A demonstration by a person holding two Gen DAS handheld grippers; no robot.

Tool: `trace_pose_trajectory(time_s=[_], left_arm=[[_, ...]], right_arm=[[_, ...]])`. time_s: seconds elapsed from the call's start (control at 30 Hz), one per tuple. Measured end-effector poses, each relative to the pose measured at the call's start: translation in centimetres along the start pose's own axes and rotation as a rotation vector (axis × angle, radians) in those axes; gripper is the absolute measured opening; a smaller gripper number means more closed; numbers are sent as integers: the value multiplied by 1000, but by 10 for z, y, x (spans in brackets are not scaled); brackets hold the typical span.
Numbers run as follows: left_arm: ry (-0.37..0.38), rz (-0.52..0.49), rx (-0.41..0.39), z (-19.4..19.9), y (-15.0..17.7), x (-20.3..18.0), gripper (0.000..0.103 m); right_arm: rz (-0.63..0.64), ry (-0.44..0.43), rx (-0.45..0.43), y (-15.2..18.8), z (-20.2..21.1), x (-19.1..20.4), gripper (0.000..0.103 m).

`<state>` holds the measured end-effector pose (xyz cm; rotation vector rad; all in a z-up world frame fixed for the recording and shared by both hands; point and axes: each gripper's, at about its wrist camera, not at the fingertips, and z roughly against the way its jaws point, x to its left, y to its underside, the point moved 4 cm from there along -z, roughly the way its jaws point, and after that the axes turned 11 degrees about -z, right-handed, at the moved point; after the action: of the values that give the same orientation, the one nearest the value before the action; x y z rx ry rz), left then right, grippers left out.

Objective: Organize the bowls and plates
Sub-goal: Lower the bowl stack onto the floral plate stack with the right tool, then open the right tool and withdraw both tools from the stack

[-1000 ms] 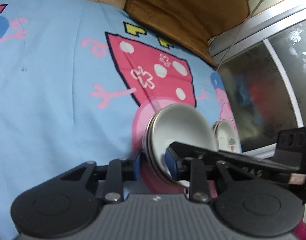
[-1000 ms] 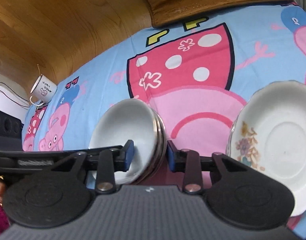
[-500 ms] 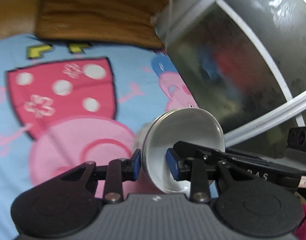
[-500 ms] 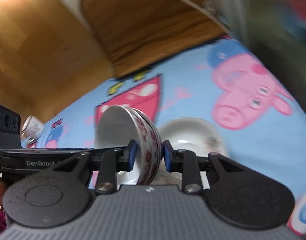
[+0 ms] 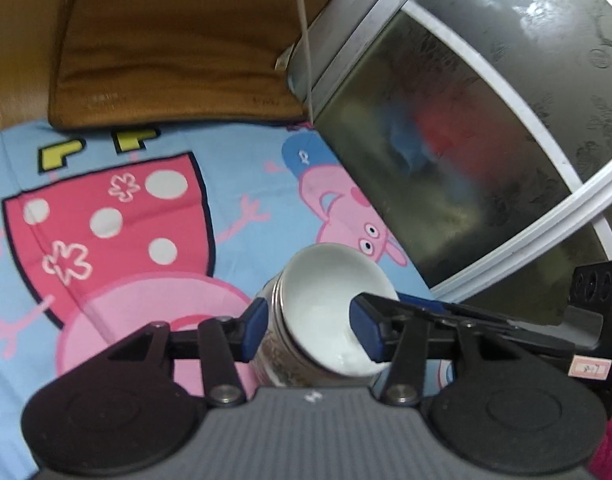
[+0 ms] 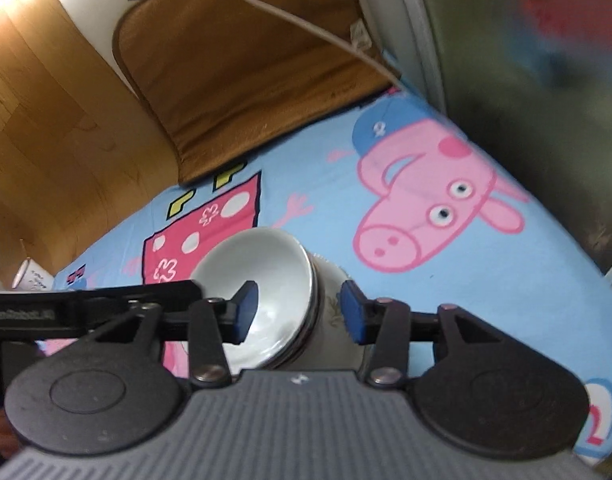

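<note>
A stack of white bowls point(image 5: 325, 304) sits on a floral plate point(image 5: 278, 356) on the blue cartoon cloth. My left gripper point(image 5: 311, 326) is open, its blue pads standing on either side of the bowls' near rim without pressing it. My right gripper point(image 6: 298, 312) is open too, one pad inside the top bowl point(image 6: 262, 280) and the other beside the plate point(image 6: 333, 312) under the stack. Each gripper's arm shows in the other's view, on opposite sides of the stack.
A brown cushion point(image 5: 178, 48) lies at the far edge of the cloth, with a white cable point(image 6: 298, 16) across it. A frosted glass door point(image 5: 485, 152) with a metal frame stands close on the right. A white mug point(image 6: 32, 280) stands far left.
Both grippers carried the bowl stack to the right, set it on the floral plate, and opened their jaws. The stack now rests free.
</note>
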<state>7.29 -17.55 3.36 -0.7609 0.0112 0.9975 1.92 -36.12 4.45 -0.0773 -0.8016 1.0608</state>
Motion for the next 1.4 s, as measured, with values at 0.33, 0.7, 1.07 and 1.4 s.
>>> trace_pose_trajectory(time_s=[0.33,0.7,1.07,1.4], left_arm=[[-459,-283,-243,67,48,-17,89],[-547,-222,-171,95,97,2,103],[-578,-241,-160,116,129,5,103],[-602,-248,-177,125,135,14,103]], right_arm=[[129,29,-377,68,61,23,63],[-171,24,-363,165,44,30,72],[-105,17,-417,181,60,62,78],[-87,29,-434,184,61,74,79]])
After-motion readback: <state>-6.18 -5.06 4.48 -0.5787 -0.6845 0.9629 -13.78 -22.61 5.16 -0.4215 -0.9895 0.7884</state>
